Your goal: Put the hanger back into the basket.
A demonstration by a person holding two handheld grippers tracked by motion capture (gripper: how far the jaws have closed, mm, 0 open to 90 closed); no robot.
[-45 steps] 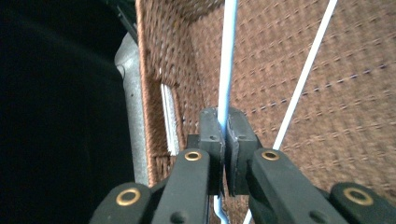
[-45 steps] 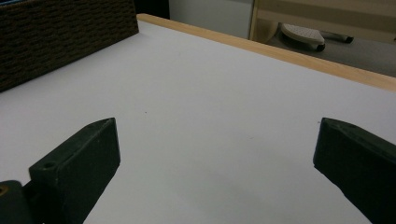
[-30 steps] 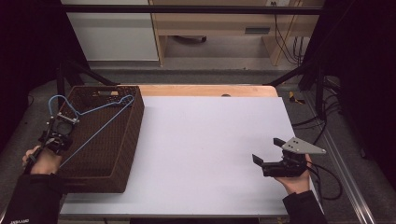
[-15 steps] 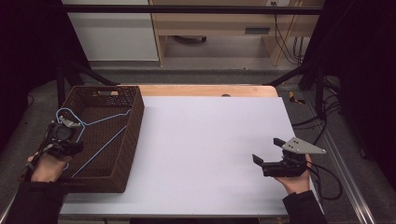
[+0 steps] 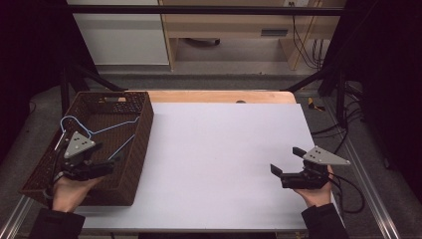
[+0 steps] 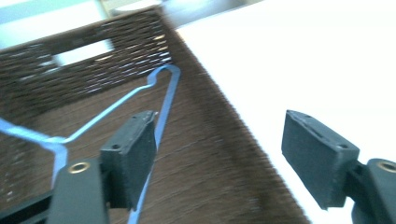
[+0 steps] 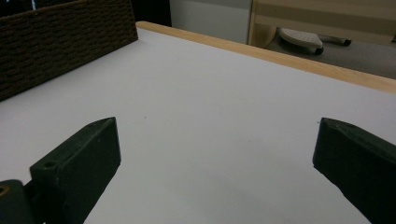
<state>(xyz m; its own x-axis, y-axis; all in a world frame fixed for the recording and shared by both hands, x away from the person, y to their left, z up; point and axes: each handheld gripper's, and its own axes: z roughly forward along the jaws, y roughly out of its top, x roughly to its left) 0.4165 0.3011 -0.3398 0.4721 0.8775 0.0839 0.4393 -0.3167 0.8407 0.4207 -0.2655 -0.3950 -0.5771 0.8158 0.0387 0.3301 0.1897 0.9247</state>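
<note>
A: Where is the blue wire hanger now?

B: It lies inside the brown wicker basket at the left of the desk, its hook toward the far left and its long axis slanting from there toward the basket's right wall.

A: And the left hand-held gripper?

B: It sits at the basket's near end, and its jaws have just been opening. In the left gripper view they stand apart, with the wire running past the left pad and nothing pressed between them. The hanger lies just beyond it, toward the far side.

A: The right hand-held gripper?

B: It is wide open and empty over the desk's near right, well apart from the basket. I'd judge that any regrasp falls to the left one.
</note>
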